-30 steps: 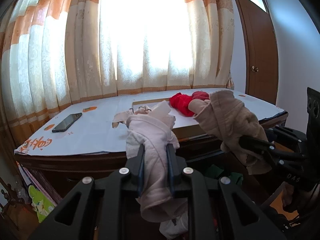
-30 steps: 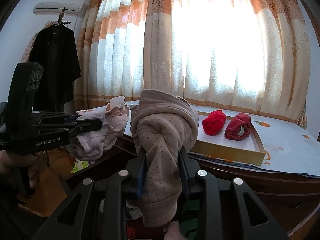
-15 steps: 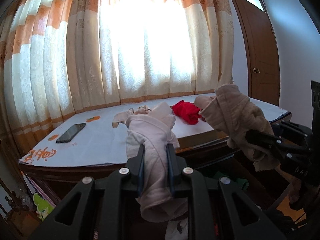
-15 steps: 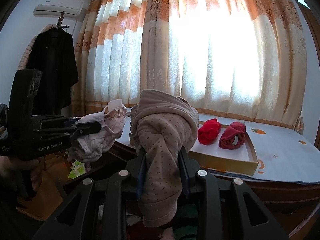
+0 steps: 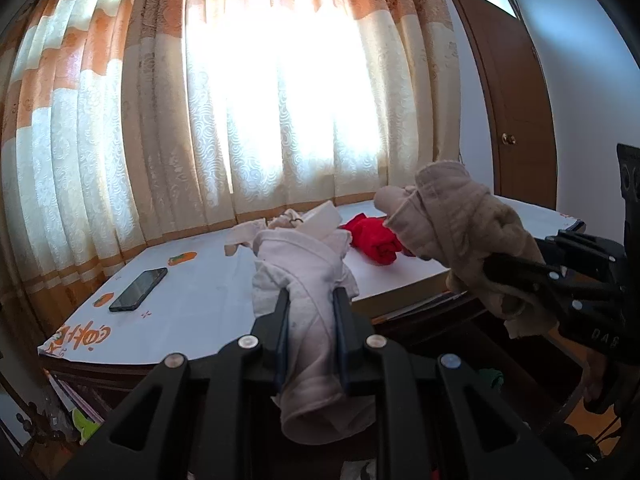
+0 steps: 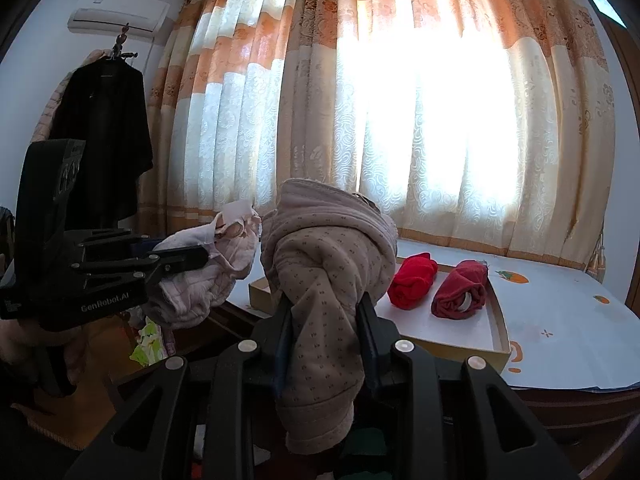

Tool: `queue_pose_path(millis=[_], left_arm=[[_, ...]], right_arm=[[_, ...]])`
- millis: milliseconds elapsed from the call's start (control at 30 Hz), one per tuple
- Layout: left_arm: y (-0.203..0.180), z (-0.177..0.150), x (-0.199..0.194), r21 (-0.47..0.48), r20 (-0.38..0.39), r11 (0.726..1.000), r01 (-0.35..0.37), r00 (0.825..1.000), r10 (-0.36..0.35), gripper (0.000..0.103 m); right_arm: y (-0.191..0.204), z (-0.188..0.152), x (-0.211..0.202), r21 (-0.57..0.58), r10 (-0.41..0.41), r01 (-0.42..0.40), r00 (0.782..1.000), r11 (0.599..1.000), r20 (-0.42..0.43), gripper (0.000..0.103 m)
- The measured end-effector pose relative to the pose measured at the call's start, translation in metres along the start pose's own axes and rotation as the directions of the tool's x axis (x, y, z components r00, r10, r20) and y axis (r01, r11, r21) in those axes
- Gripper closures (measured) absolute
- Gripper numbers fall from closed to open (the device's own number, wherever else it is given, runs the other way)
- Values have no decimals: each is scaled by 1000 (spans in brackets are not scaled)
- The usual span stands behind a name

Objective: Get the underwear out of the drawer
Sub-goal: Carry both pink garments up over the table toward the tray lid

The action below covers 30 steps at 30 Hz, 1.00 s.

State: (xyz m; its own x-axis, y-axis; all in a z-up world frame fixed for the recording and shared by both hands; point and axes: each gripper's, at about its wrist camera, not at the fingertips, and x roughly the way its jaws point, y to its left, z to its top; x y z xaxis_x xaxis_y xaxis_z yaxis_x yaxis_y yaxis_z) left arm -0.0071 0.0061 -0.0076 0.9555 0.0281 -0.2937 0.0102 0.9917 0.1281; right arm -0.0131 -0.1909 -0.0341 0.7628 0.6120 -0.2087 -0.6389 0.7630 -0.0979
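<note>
My left gripper (image 5: 310, 300) is shut on a pale pink piece of underwear (image 5: 304, 264), which bunches above the fingers and hangs below them. To its right, my right gripper (image 5: 520, 272) is shut on a tan dotted piece of underwear (image 5: 452, 208). The right wrist view shows the same: the right gripper (image 6: 324, 304) clamps the tan dotted underwear (image 6: 328, 256), and the left gripper (image 6: 192, 258) holds the pink underwear (image 6: 200, 292) at the left. Both bundles are in the air in front of the table's near edge. The drawer itself is hidden below the grippers.
A table with a white printed cover (image 6: 560, 320) stands ahead under the curtains. On it, a shallow tray (image 6: 500, 320) holds two red rolled garments (image 6: 412, 284) (image 6: 460, 294). A black phone (image 5: 138, 284) lies at the left. A brown door (image 5: 508, 100) stands right; a black coat (image 6: 104, 140) hangs left.
Both grippers keep their hold on the same garments. The table sits a little lower in both views than before, and the left view has rolled slightly.
</note>
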Motion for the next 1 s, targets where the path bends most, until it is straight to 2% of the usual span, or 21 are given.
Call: queue_pose_path(millis=[500, 1000], left_arm=[[1, 15, 14, 34, 11, 999, 8, 1000, -8, 86], [10, 46, 56, 91, -7, 996, 19, 1000, -19, 86]], right_arm=[[-5, 14, 13, -6, -2, 2, 1000, 1000, -6, 71], [-33, 49, 57, 14, -23, 24, 997, 1000, -76, 70]])
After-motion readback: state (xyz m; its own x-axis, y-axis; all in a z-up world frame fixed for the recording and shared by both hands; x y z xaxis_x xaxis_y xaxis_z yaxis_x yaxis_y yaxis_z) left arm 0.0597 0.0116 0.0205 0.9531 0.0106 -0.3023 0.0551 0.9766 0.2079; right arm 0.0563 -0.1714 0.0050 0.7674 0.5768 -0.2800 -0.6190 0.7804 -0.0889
